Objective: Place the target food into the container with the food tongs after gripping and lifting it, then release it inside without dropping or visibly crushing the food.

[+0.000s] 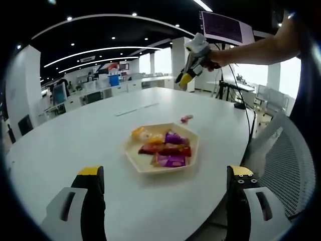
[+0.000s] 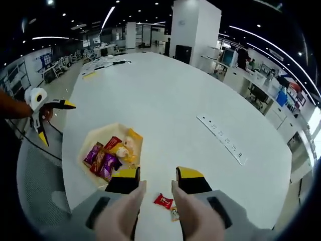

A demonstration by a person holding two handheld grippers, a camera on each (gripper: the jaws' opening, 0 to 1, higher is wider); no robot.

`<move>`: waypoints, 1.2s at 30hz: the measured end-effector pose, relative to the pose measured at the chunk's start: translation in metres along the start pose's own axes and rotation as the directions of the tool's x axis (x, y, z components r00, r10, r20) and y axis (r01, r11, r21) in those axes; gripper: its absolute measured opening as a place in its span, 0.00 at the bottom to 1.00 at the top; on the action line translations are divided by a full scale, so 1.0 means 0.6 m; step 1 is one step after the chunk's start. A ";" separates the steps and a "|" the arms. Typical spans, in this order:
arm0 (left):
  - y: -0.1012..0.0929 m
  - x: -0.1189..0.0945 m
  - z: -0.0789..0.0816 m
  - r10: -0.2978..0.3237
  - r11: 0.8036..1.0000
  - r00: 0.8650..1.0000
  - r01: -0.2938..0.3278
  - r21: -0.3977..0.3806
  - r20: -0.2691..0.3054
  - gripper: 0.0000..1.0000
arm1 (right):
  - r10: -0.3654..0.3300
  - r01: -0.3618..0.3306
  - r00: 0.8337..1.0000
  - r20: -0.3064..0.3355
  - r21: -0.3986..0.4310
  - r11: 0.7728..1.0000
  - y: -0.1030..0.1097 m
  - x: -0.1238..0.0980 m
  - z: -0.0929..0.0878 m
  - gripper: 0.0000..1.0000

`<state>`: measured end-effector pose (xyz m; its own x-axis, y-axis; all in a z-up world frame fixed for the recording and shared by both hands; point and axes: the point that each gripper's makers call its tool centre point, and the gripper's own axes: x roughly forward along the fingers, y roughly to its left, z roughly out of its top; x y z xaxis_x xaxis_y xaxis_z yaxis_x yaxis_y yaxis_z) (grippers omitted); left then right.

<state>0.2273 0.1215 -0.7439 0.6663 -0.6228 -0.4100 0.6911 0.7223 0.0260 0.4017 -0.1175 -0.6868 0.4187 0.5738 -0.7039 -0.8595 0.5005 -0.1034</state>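
A beige hexagonal tray (image 1: 145,168) (image 2: 93,138) lies on the round white table and holds several wrapped snacks (image 1: 168,148) (image 2: 108,155) in purple, red and orange. Past it on the bare table lie a small red wrapped candy (image 1: 186,118) (image 2: 163,201) and a second small candy (image 2: 174,213). My left gripper (image 1: 165,171) (image 2: 52,120) is wide open, low over the table's near edge in front of the tray. My right gripper (image 2: 158,175) (image 1: 186,75) hangs high above the far side, a narrow gap between its jaws. In the right gripper view the red candy shows through that gap, well below.
A long white power strip (image 2: 220,138) (image 1: 135,109) lies across the table beyond the candies. A grey mesh chair (image 1: 281,155) (image 2: 35,170) stands at the table edge beside the tray. A person's arm (image 1: 256,50) reaches in holding my right gripper. Office desks and a monitor (image 1: 225,27) fill the background.
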 end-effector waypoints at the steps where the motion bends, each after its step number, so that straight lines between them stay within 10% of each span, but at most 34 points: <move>1: 0.000 0.000 0.000 0.000 1.000 1.000 0.000 0.002 0.000 0.99 | 0.000 0.000 1.000 -0.003 0.000 1.000 -0.002 -0.001 -0.004 0.27; 36: -0.003 0.000 -0.006 0.001 1.000 1.000 -0.001 -0.001 -0.017 0.99 | 0.000 0.002 1.000 0.021 -0.117 0.993 -0.047 -0.011 -0.081 0.28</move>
<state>0.2252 0.1214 -0.7474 0.6620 -0.6168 -0.4258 0.6903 0.7231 0.0256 0.4089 -0.1669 -0.7137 0.4248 0.5871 -0.6891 -0.8869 0.4226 -0.1866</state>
